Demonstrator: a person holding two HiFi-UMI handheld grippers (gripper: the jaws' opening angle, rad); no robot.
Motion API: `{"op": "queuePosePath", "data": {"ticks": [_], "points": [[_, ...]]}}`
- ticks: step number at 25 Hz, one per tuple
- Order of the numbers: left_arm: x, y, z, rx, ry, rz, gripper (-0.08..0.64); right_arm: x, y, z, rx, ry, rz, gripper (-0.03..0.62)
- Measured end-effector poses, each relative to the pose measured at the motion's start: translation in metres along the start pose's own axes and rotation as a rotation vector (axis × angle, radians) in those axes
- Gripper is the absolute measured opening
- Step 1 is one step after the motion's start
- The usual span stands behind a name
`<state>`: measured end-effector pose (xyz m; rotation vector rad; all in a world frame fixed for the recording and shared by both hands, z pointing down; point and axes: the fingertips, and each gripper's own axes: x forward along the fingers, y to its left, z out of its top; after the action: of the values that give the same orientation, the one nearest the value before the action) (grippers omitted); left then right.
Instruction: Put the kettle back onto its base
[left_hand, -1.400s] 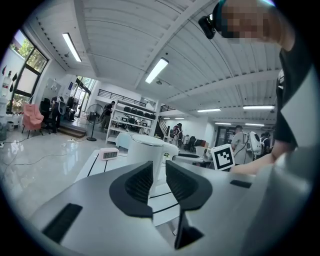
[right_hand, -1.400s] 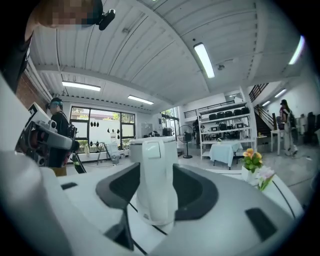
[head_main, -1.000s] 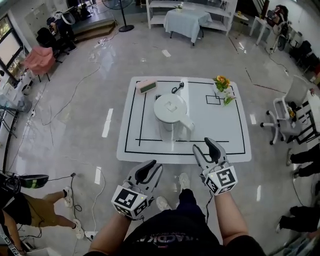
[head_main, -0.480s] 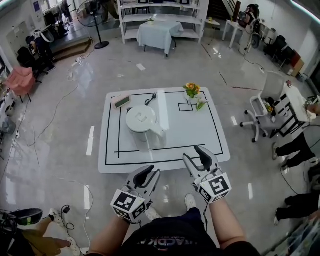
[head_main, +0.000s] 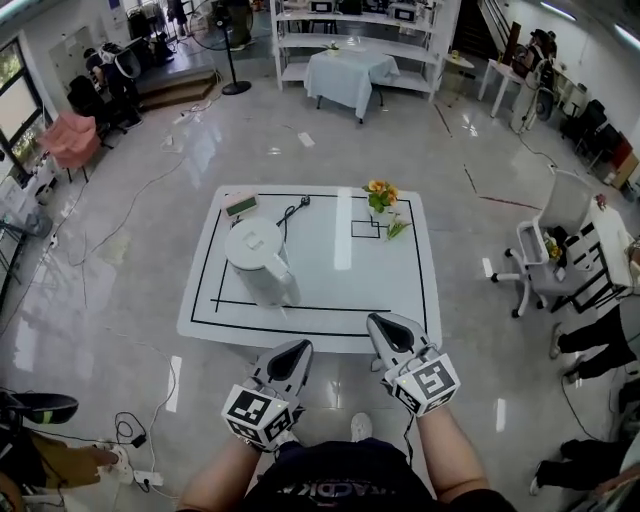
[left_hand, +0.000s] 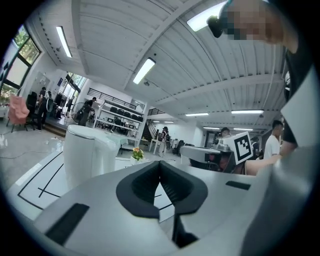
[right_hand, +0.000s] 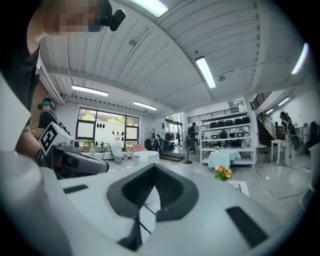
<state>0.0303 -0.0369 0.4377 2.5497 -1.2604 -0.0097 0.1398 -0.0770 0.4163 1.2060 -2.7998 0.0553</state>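
Observation:
The white kettle (head_main: 258, 262) stands upright on the left part of the white table (head_main: 385, 290), inside its black lines. A black cord (head_main: 291, 210) lies just behind it; I cannot make out a base under it. My left gripper (head_main: 287, 357) and right gripper (head_main: 388, 333) hover side by side in front of the table's near edge, well short of the kettle. Both have just been closing and are now shut with nothing between them. In the left gripper view the left gripper (left_hand: 160, 165) points past the kettle (left_hand: 86, 152). The right gripper (right_hand: 154, 169) shows shut jaws too.
A small green and pink box (head_main: 240, 205) sits at the table's far left corner, and a pot of orange flowers (head_main: 379, 195) stands at the far middle. A white office chair (head_main: 545, 265) is to the right, a cable and plug strip (head_main: 135, 470) on the floor lower left.
Both grippers have drawn back from the table's front edge toward me, and the table looks farther off. The right gripper's jaws, apart before, have come together; the left's have shut too.

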Motion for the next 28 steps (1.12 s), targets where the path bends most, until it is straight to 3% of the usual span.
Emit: {"op": "queuePosePath", "data": {"ticks": [6, 11, 19, 28], "points": [[0.020, -0.031, -0.010, 0.006, -0.024, 0.131, 0.005, -0.016, -0.010, -0.009, -0.026, 0.007, 0.170, 0.002], [0.023, -0.059, -0.017, 0.001, -0.036, 0.210, 0.005, -0.035, -0.016, -0.013, -0.024, 0.015, 0.253, 0.002], [0.001, -0.083, -0.011, 0.021, -0.059, 0.304, 0.005, -0.055, -0.006, -0.011, 0.002, 0.007, 0.310, 0.002], [-0.020, -0.089, -0.009, 0.028, -0.096, 0.344, 0.005, -0.065, 0.009, -0.006, -0.019, -0.005, 0.326, 0.002]]}}
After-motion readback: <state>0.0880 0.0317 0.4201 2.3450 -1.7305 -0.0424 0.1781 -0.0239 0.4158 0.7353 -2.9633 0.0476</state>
